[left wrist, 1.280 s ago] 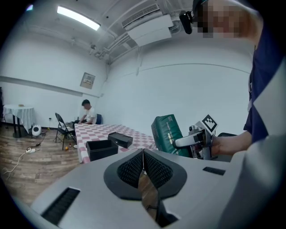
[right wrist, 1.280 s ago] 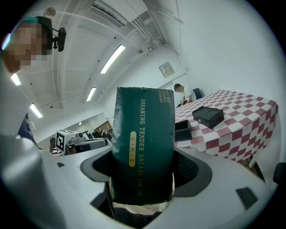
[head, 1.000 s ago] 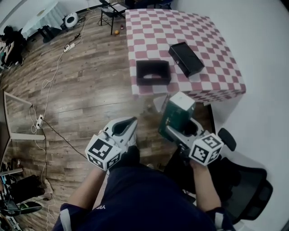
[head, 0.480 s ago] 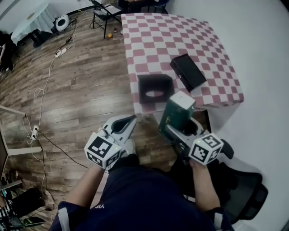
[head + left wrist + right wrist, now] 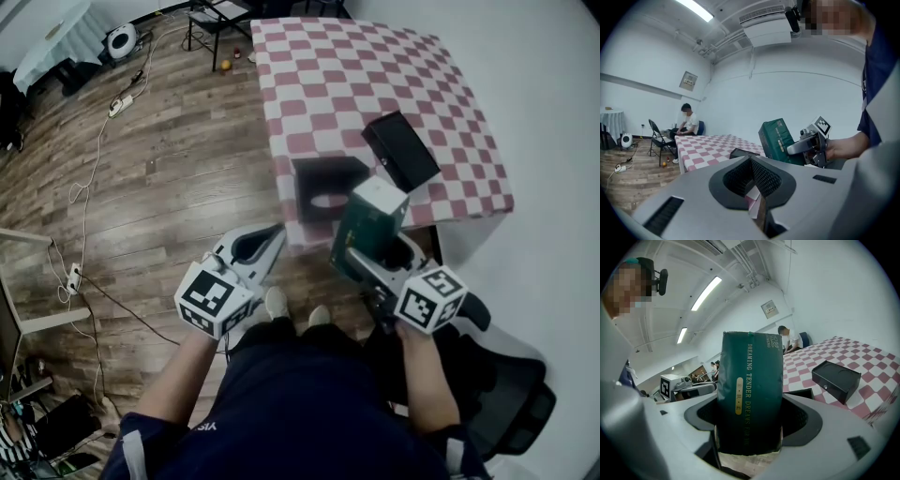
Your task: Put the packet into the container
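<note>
Nearest, short of the container (image 5: 309, 169), the left tool (image 5: 269, 244) has its jaws drawn together on nothing. The right tool (image 5: 367, 255) is clamped across the lower part of the one green packet (image 5: 368, 220), held upright just short of the container and slightly to its right. The packet looks like a soft, light, plump pouch with a smooth face, likely to dent or slip, so a hold across its broad faces low down seems soundest. The one open container sits at the checked worktop's (image 5: 337, 75) near edge, and one closed black box (image 5: 401, 148) lies just beyond the container, to its right.
</note>
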Motion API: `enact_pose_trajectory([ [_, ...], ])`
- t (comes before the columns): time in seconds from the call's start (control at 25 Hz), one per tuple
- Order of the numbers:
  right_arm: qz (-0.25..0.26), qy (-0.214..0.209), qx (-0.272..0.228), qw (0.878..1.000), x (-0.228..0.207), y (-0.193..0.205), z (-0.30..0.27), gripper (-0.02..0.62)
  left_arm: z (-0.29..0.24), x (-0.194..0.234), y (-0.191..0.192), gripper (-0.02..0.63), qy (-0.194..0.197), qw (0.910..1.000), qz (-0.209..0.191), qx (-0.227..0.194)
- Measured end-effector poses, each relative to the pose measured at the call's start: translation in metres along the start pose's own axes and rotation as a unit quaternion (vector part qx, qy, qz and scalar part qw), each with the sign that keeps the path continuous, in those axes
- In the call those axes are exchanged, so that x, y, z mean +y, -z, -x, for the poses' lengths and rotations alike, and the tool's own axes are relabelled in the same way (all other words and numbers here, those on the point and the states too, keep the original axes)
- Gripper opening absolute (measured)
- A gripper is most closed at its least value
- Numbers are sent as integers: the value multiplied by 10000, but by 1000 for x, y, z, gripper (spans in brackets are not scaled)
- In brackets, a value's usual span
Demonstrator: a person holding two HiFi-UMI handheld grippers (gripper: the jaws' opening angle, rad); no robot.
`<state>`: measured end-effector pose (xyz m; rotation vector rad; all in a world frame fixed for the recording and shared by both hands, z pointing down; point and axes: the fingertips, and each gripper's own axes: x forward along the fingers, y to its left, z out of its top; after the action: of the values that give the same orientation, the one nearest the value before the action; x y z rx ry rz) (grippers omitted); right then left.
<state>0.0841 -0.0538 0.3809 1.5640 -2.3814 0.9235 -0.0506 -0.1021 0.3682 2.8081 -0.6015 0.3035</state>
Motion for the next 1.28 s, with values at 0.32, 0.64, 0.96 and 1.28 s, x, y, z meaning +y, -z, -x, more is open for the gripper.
enact_pose_trajectory([
  [0.32,106,-115,167,9997,-19,-10,-23,393,-21,19,1,26,-128,9998,120,114],
  [0.64,663,-391,612,9952,-59,-27,-50,393,-48,29,5,26,-548,9977,355,194],
  [0.96,1989,-586,1419,9679,-92,-33,-84,393,-70,38,10,26,-969,9931,618,229],
  [1.28,4001,-552,2591,8774,-112,-2,-113,393,-79,44,15,26,-1231,9887,821,242],
])
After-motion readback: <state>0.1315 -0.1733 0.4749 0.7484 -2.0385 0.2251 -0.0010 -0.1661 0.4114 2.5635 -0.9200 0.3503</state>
